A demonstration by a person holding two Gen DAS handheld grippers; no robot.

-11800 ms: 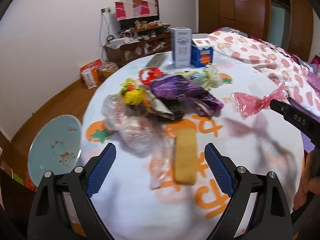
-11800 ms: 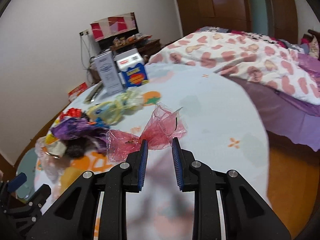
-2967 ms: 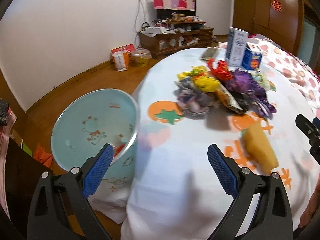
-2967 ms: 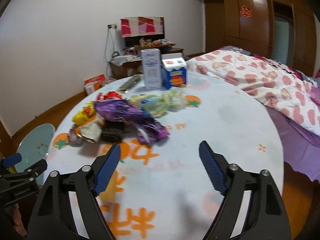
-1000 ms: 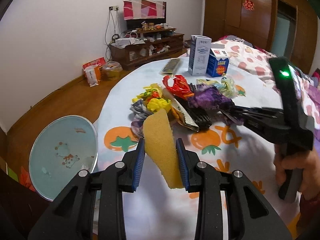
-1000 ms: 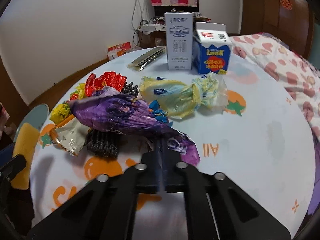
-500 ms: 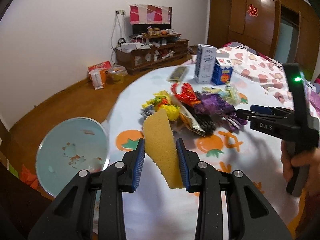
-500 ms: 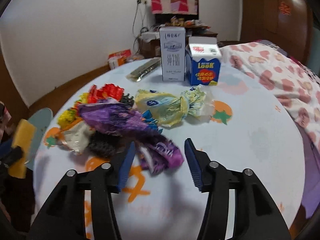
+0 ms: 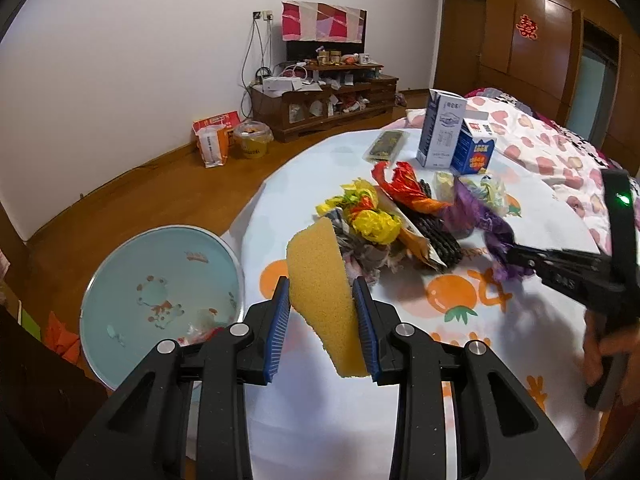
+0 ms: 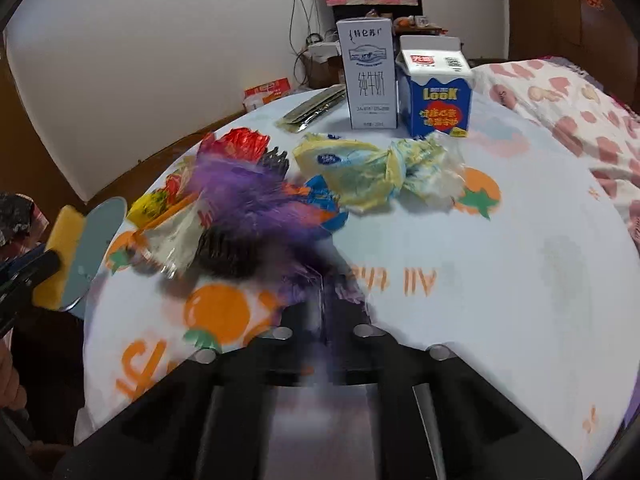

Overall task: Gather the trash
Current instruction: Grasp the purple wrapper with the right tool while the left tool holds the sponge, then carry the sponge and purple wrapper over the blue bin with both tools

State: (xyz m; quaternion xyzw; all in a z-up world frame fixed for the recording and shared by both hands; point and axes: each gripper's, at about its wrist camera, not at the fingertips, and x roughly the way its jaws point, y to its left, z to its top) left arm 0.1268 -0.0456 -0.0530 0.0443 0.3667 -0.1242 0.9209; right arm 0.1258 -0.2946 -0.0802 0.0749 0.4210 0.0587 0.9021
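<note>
Left gripper (image 9: 323,322) pinching yellow sponge (image 9: 323,280) above counter (image 9: 440,360) edge, basin (image 9: 160,300) beside. Right gripper (image 10: 323,308) just snapped shut on purple wrapper (image 10: 248,196) amid trash heap; milk cartons (image 10: 370,72) behind.

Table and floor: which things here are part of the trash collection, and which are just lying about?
Job: yellow sponge in the left claw; purple wrapper pinched by the right claw; crumpled wrappers; light blue bin.

Lying about: two upright milk cartons, bed, TV cabinet.
</note>
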